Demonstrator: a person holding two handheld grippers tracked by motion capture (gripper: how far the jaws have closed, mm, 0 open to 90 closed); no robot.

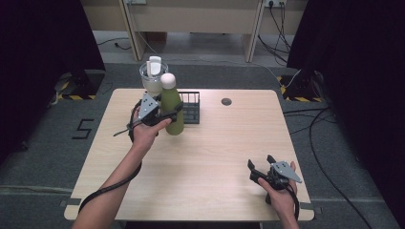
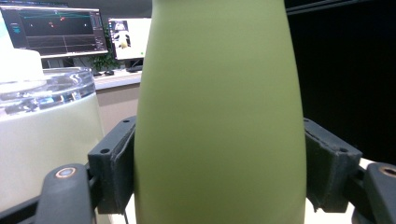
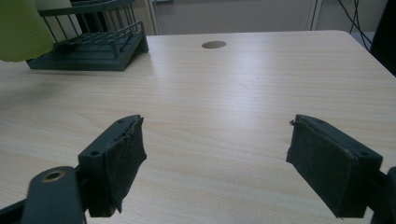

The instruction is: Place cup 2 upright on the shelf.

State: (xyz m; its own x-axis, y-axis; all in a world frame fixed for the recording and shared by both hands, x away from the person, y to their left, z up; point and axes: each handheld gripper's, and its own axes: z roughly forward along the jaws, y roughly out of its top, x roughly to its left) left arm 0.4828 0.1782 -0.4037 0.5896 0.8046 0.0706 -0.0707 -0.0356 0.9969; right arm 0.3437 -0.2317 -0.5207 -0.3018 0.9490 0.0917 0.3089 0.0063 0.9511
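1. Left hand-held gripper (image 1: 168,114) is clamped on the green bottle (image 1: 172,112); in the left gripper view both pads press its sides (image 2: 217,121).
2. I see the bottle upright at the desk's (image 1: 210,157) far left, just beside the clear jug (image 1: 153,78) and the dark wire rack (image 1: 191,107).
3. Right hand-held gripper (image 1: 260,168) sits near the desk's front right corner, jaws spread wide, nothing between them (image 3: 217,163).

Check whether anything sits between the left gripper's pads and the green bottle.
Nothing visible does. The left gripper has both pads pressed straight on the sides of the green bottle. A clear jar stands beside and behind it, and a black rack beside it, neither inside the grip.
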